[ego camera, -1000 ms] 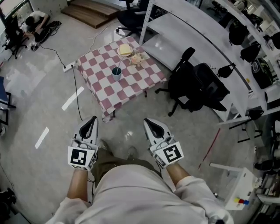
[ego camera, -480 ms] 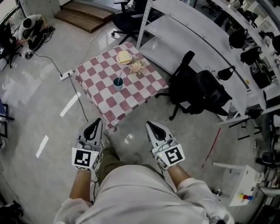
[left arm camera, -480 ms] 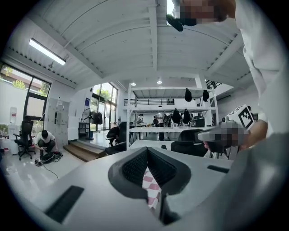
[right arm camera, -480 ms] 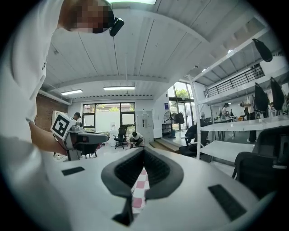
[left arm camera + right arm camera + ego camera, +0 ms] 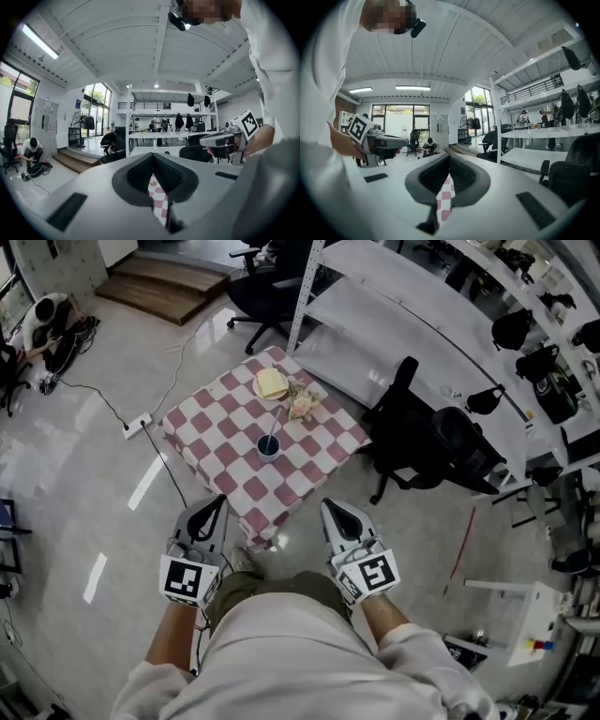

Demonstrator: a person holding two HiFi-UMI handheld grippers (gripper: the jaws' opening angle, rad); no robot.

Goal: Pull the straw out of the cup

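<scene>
A small dark-blue round cup [image 5: 268,448] stands on the pink-and-white checked tablecloth [image 5: 216,432]; a thin pale straw [image 5: 274,434] leans inside it; the left gripper [image 5: 218,502] and right gripper [image 5: 329,506] hover well apart from the cup, jaws clenched together, grasping nothing.

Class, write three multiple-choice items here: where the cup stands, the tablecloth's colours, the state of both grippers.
1. The cup with the straw stands: A on the checked tablecloth; B on the floor; C on a shelf.
2. The tablecloth's checks are: A blue and white; B pink and white; C green and yellow.
3. The left gripper and right gripper are: A both shut and empty; B both wide open; C shut on the straw.
Answers: 1 A, the head view shows it mid-cloth; 2 B, pink and white squares; 3 A, each gripper view shows jaws together, nothing between.
</scene>
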